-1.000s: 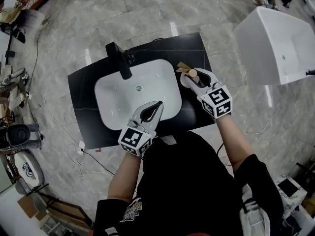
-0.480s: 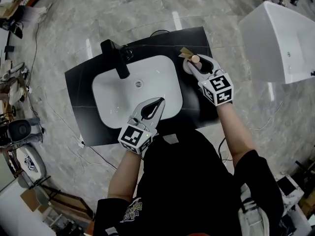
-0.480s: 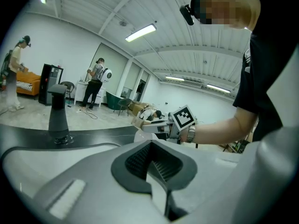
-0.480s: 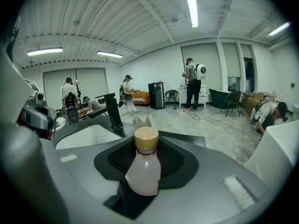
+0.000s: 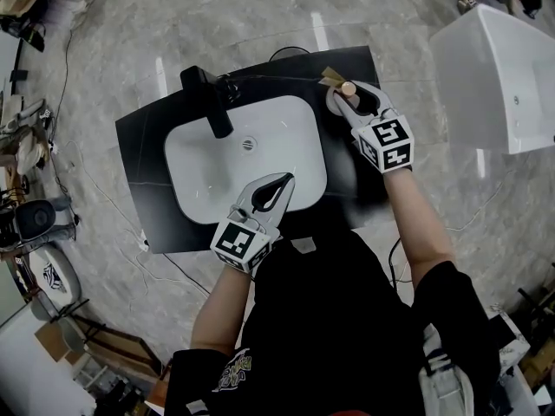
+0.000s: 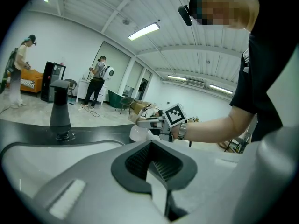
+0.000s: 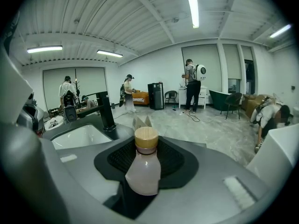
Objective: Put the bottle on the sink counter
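You're looking down on the black sink counter [image 5: 143,180], and its white basin [image 5: 217,167] is filling the middle, with the dark faucet [image 5: 208,98] standing at eleven o'clock of the basin. Your left gripper [image 5: 284,180] is hovering at the basin's six o'clock edge, tongs pressed together on nothing (just idling there). Your right gripper [image 5: 342,99] is reaching to the counter's far corner, at one o'clock of the basin, tongs spread wide and pinching the bottle [image 7: 143,171] round its pale body, wooden cap up. A tan folded card [image 5: 329,74] is sitting just beyond it at twelve o'clock. So the carry looks about done. Whether the base is touching the counter, I can't tell. What's left, I'd say: setting it down, letting go, backing off.
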`<state>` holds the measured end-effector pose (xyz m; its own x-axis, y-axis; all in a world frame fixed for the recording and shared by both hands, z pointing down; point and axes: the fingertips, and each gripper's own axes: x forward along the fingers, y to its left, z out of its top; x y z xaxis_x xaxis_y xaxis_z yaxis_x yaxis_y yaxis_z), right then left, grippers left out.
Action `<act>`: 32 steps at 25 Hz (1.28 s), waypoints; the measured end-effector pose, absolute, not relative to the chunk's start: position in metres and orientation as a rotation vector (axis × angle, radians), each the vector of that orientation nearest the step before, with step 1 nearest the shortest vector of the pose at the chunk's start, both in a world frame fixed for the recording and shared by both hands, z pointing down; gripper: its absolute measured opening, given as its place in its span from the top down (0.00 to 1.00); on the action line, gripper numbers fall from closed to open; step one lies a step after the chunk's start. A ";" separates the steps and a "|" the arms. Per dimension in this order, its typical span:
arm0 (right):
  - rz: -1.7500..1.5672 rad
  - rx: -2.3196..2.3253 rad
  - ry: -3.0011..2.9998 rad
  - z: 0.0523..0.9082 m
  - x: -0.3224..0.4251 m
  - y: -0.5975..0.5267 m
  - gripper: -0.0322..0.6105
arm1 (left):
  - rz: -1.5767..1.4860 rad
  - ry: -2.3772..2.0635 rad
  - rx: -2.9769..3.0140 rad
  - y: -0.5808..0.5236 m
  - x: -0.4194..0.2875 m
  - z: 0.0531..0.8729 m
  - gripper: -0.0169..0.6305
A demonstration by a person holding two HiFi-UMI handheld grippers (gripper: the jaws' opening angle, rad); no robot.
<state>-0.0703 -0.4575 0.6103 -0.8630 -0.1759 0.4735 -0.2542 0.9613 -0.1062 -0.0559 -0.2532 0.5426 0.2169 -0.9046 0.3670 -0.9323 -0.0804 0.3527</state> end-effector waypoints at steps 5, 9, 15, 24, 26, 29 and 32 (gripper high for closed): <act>0.211 0.301 -2.640 0.612 -0.081 -0.465 0.69 | 0.079 -1.706 1.954 -0.249 -0.061 0.542 0.97; 0.203 0.308 -2.644 0.615 -0.087 -0.469 0.69 | 0.079 -1.719 1.932 -0.245 -0.066 0.544 0.97; 0.198 0.323 -2.646 0.620 -0.088 -0.473 0.69 | 0.078 -1.724 1.923 -0.240 -0.067 0.548 0.97; 0.166 0.333 -2.675 0.623 -0.086 -0.470 0.69 | 0.091 -1.728 1.901 -0.229 -0.064 0.551 0.97; 0.157 0.329 -2.678 0.622 -0.086 -0.469 0.69 | 0.092 -1.730 1.899 -0.227 -0.063 0.551 0.97; 0.149 0.325 -2.681 0.622 -0.086 -0.468 0.69 | 0.092 -1.731 1.897 -0.226 -0.061 0.549 0.97; 0.145 0.328 -2.684 0.622 -0.086 -0.469 0.68 | 0.095 -1.745 1.902 -0.225 -0.061 0.546 0.97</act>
<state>-0.0861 -0.4689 0.6218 -0.8794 -0.2065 0.4289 -0.2516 0.9665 -0.0504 -0.0605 -0.2253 0.5463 0.1545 -0.8997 0.4082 -0.9388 -0.0049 0.3445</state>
